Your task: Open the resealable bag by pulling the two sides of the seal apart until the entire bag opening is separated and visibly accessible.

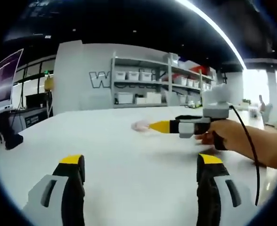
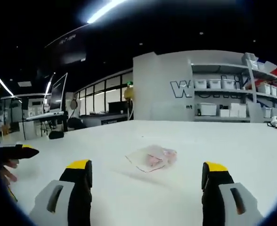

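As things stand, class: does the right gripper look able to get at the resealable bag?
Probably yes. The resealable bag lies flat on the white table straight ahead of the open right gripper, with only bare tabletop between them.

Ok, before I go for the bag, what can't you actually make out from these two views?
- Resealable bag, right gripper view: clear film, too small to tell whether the seal is shut or what the pink contents are.
- Same bag, left gripper view: blurred, partly behind the right gripper tips.
- Left gripper, right gripper view: cut off by the left edge.
- Shelf bins: contents too small.
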`<state>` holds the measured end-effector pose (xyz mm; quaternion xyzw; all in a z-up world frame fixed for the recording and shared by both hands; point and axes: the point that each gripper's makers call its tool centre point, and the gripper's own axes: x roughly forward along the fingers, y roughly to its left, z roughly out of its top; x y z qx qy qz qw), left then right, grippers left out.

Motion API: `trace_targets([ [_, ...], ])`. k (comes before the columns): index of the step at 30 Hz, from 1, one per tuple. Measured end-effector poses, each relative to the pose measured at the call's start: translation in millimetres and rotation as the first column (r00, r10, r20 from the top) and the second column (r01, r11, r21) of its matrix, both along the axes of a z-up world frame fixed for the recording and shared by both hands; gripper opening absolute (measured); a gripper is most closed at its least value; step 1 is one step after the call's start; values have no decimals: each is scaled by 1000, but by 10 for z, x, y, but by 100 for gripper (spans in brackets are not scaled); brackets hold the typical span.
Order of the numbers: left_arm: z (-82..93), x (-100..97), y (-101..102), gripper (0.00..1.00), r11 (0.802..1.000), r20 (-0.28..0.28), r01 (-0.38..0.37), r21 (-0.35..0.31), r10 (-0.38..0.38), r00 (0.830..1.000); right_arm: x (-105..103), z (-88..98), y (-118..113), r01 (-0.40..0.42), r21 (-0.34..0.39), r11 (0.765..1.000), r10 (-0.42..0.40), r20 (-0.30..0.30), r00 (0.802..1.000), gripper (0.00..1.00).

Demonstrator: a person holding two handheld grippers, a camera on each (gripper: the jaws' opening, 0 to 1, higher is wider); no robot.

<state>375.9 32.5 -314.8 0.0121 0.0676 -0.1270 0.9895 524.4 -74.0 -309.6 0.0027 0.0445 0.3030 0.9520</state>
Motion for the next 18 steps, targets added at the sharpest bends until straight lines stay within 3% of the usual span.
trace_targets([
  [5, 9, 16, 28, 100, 1000, 2, 2, -27, -2, 1000, -25, 1, 17, -2, -1, 1000, 2, -3, 1000, 100],
  [18, -29, 20, 55, 100, 1000, -4, -12, -18, 12, 1000, -35, -15, 4, -1, -8, 1000, 1, -12, 1000, 99],
])
